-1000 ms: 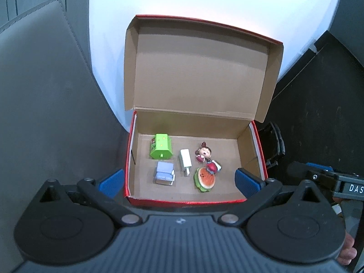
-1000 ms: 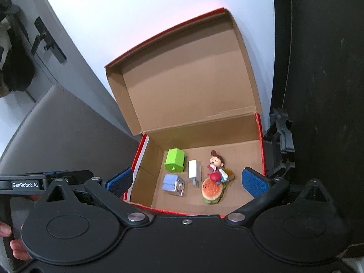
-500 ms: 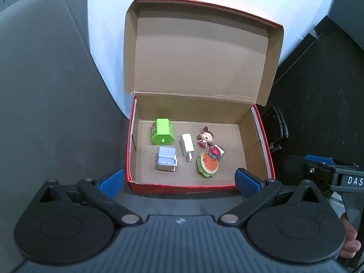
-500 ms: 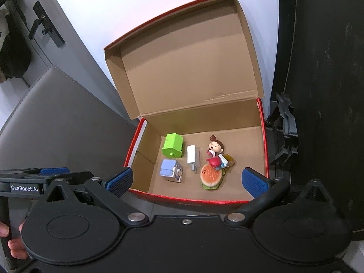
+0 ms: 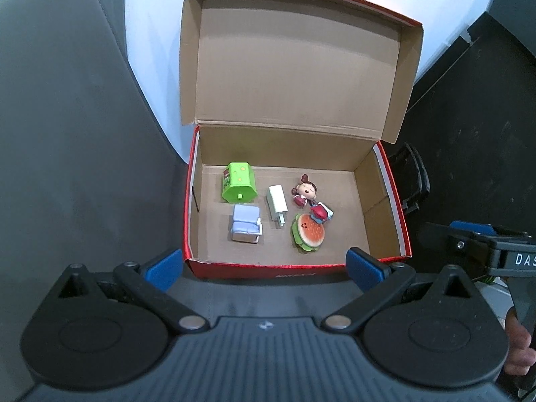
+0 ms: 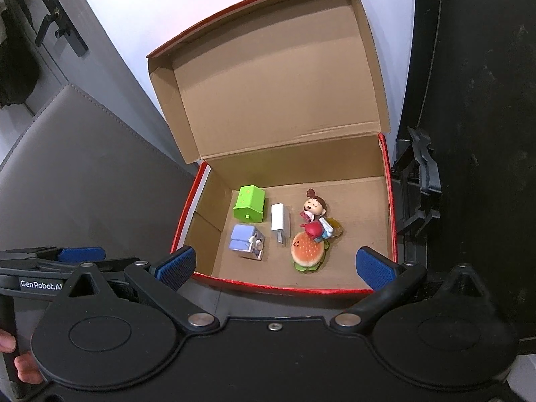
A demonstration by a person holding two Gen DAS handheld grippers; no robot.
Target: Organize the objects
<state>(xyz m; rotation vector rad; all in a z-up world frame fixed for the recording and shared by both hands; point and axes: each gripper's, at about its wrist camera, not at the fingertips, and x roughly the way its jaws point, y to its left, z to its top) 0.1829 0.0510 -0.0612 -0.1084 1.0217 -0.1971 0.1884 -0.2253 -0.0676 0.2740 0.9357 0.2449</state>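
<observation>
Open red shoebox with five small toys on its floor, both claws wide and empty.

From the left wrist we see the red shoebox (image 5: 294, 269), lid up, holding a green house (image 5: 238, 187), a pale blue block toy (image 5: 245, 223), a white charger (image 5: 277, 202), a doll figurine (image 5: 310, 195) and a burger toy (image 5: 308, 233) touching it; our left gripper (image 5: 264, 266) is spread wide before the front wall, gripping nothing. From the right wrist we see the same toys, and our right gripper (image 6: 275, 264) gapes wide, empty, over the near rim.
</observation>
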